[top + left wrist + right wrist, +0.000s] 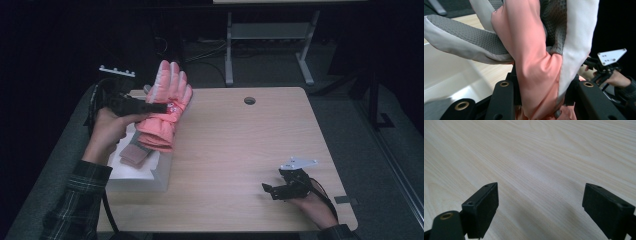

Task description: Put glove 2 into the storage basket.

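Two claws at a wooden surface (240,145). Left claw (162,106) is clamped on a pink glove (167,107), holding it in the air above the surface's left edge, fingers pointing up, over a white box (145,176) containing a brownish-grey item (134,154). Right claw (267,190), jaws wide apart with nothing between them, rests low over bare wood near the front right corner, well apart from the glove.

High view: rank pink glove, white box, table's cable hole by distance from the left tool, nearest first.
1. Pink glove: clamped in the left tool, raised over the table's left edge.
2. White box: just below the glove, at the table's near-left.
3. Cable hole: off to the right, near the far edge.
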Demonstrator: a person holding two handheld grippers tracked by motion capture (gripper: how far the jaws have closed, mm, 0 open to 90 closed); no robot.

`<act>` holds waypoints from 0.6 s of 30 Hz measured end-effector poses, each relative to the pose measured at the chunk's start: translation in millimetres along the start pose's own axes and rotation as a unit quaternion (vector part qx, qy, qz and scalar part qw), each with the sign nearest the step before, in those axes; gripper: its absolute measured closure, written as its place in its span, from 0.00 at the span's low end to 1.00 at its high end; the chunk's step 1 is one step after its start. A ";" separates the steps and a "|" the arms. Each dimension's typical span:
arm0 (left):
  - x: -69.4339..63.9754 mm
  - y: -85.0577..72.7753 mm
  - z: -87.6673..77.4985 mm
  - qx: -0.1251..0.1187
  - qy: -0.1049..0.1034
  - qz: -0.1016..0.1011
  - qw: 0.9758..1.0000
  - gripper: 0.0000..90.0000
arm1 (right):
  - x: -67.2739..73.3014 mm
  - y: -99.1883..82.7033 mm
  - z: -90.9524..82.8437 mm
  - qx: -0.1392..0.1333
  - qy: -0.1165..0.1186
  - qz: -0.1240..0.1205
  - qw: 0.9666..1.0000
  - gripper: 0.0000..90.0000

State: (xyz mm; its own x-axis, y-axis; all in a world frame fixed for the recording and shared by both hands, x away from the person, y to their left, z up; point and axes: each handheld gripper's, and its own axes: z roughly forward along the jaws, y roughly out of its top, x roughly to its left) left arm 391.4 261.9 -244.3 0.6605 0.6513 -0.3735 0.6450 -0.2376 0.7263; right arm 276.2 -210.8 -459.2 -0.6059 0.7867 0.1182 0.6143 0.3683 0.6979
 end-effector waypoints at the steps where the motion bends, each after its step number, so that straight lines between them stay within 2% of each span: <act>1: 3.8 -1.1 -3.8 -0.001 0.005 -0.002 1.000 0.70 | 0.2 0.1 0.2 -0.001 0.001 -0.001 1.000 0.15; 7: 28.4 -9.9 -20.6 -0.009 0.025 -0.027 0.999 0.70 | -0.2 -0.1 1.3 0.001 0.001 0.001 1.000 0.15; 8: 28.4 -9.9 -20.6 -0.009 0.025 -0.027 0.999 0.70 | -0.2 -0.1 1.3 0.001 0.001 0.001 1.000 0.15; 13: 48.8 -20.7 -24.1 0.000 0.051 -0.046 0.998 0.70 | -0.6 -0.1 1.2 0.001 0.001 0.001 1.000 0.15; 18: 66.7 -31.6 -18.2 0.014 0.070 -0.061 0.996 0.70 | -0.5 -0.5 1.6 0.003 0.000 0.001 1.000 0.15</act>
State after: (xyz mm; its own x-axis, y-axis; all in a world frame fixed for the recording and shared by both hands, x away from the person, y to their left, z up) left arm 408.1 325.9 -281.7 0.5181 0.7703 -0.3717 0.7287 -0.1700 0.6634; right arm 277.0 -210.6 -460.8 -0.6047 0.7874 0.1197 0.6183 0.3693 0.6938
